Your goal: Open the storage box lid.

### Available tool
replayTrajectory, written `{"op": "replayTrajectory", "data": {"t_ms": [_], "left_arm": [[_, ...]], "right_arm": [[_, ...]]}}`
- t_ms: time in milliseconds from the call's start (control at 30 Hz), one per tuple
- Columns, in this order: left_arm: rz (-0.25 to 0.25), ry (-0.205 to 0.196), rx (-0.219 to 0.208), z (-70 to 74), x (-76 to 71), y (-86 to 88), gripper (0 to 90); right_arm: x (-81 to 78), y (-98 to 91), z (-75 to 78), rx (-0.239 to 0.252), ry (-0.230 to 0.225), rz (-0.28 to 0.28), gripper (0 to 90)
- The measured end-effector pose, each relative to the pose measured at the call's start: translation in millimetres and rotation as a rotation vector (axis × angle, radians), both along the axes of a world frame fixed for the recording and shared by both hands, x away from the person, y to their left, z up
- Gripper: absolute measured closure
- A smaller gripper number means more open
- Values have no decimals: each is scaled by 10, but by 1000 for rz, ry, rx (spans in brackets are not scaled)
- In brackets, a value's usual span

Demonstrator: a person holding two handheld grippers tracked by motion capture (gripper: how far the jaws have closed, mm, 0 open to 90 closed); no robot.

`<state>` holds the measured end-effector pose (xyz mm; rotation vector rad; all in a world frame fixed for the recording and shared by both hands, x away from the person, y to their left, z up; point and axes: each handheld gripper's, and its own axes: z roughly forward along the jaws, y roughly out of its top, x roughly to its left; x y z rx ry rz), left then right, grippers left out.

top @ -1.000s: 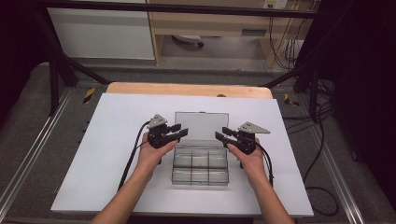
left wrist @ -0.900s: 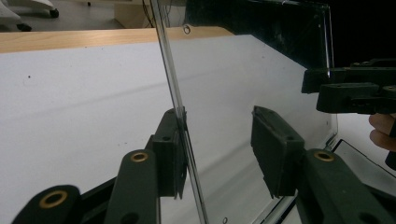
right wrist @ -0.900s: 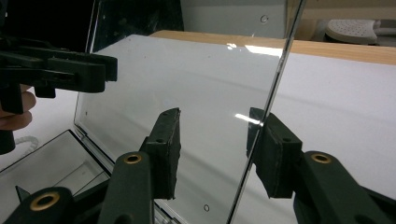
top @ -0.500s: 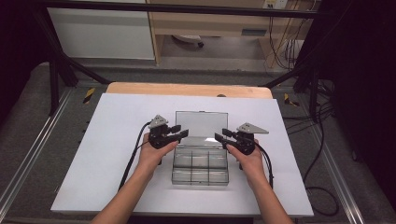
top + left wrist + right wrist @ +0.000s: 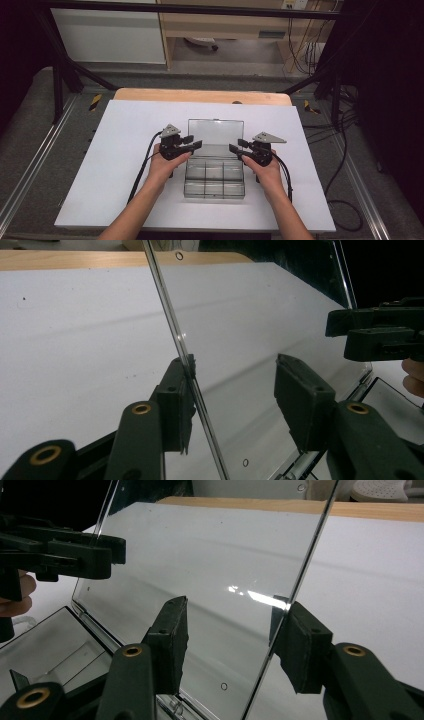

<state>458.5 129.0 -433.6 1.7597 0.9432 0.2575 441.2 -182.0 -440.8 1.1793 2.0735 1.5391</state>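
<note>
- Both grippers' jaws have just been opening; hands unmoved.
- Left gripper [image 5: 194,145] and right gripper [image 5: 236,150]: part open, straddling lid [image 5: 212,131] edges, one pad touching.
- Clear box [image 5: 214,176] open, lid upright; release nearly complete.

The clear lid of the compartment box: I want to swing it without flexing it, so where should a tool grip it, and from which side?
Grip the lid by its thin side edges, away from the hinge. It stands raised and is a flat sheet, so each edge slips between jaws coming from outside: left tool at one edge, right tool at the other.
</note>
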Motion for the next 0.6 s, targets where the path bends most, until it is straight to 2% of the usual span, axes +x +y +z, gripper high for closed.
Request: {"op": "replayTrajectory", "data": {"t_ms": [600], "left_arm": [[-6, 48, -9, -58, 26, -6, 480]], "right_arm": [[17, -1, -31, -7, 34, 6, 466]]}}
